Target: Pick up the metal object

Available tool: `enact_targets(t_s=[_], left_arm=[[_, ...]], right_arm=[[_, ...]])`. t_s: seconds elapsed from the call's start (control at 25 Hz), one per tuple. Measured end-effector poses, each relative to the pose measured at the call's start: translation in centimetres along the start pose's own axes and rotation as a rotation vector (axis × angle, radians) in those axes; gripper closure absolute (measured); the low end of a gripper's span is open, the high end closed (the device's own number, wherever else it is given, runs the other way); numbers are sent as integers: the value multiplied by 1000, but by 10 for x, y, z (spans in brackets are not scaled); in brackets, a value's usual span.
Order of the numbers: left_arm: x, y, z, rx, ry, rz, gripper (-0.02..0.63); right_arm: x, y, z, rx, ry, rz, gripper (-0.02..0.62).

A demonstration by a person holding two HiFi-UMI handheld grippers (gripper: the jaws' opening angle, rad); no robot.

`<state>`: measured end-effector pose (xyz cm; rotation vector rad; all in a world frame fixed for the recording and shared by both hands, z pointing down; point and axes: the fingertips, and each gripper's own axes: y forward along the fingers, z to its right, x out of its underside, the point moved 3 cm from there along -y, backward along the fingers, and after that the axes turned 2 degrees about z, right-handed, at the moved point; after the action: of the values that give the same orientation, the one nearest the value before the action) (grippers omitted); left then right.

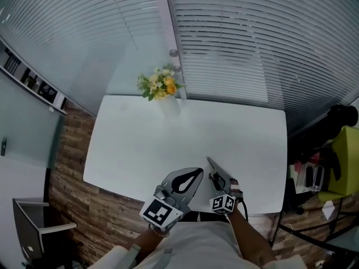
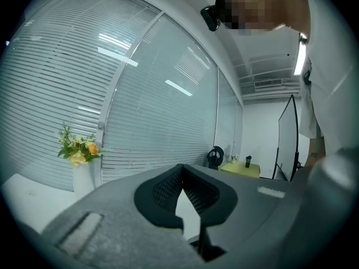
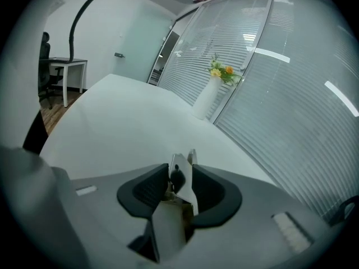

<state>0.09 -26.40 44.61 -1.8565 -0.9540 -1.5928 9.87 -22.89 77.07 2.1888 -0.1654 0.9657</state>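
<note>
Slatted blinds (image 1: 241, 49) covered the glass wall behind the scene. In front of them stood a white desk (image 1: 140, 144) on a wood-patterned floor (image 1: 78, 200). Most of its top was bare.

Both grippers were held over the near edge of the desk, close in front of the person and just beside each other. The left gripper (image 1: 190, 179) was angled toward the far right. In its own view the left gripper (image 2: 180, 175) had its fingers pressed together at the tips with nothing between them, and it pointed at the blinds rather than down at the desk. The right gripper (image 1: 219, 178) sat just to the right of it. In its own view the right gripper (image 3: 179, 181) looked across the desk top toward the far edge.

At that far edge, against the blinds, a white vase (image 1: 168, 105) held yellow and orange flowers (image 1: 160, 86).

The metal object (image 3: 186, 192), a thin flat shiny piece with a dark hole near its upper end, was pinched between the right gripper's fingers. Its narrow tip stuck out past them. In the head view the metal object (image 1: 215, 167) showed as a slim sliver pointing away from the person over the desk's near edge.
</note>
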Motion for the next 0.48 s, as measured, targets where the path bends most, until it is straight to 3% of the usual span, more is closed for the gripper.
enact_targets(t_s=[0.48], left_arm=[[-3,3,2,-1,3,7,604]], right_arm=[[-12,-7,18,38,18,17,553]])
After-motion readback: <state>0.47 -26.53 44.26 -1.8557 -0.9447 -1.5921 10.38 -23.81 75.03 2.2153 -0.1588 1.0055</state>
